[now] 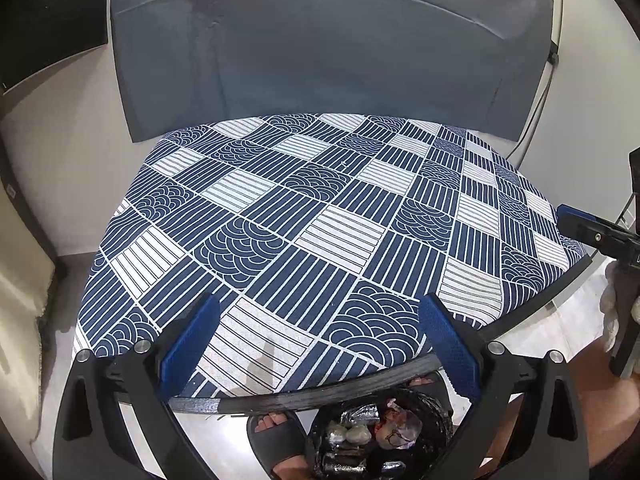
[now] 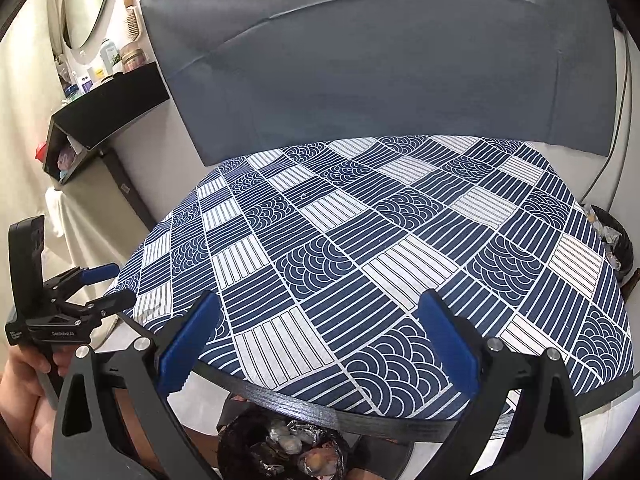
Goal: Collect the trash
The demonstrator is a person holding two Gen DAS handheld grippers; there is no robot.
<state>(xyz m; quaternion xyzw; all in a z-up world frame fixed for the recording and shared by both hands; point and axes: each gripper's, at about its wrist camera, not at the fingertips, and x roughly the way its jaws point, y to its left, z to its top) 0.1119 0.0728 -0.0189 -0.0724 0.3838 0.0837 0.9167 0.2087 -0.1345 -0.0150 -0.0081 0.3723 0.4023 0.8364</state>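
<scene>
A table under a blue-and-white patterned cloth fills both views, and no loose item shows on it. Below its front edge on the floor stands a black-lined trash bin holding crumpled foil and paper. My left gripper hovers open over the table's near edge with nothing between its blue pads. My right gripper is open and empty too, over the same edge. The bin and its crumpled foil also show under the right gripper. The left gripper appears at the left, held in a hand.
A grey panel stands behind the table. A black shelf with bottles hangs on the wall at left. A second dark bin with scraps sits past the table's right side. A foot in a black sandal is beside the near bin.
</scene>
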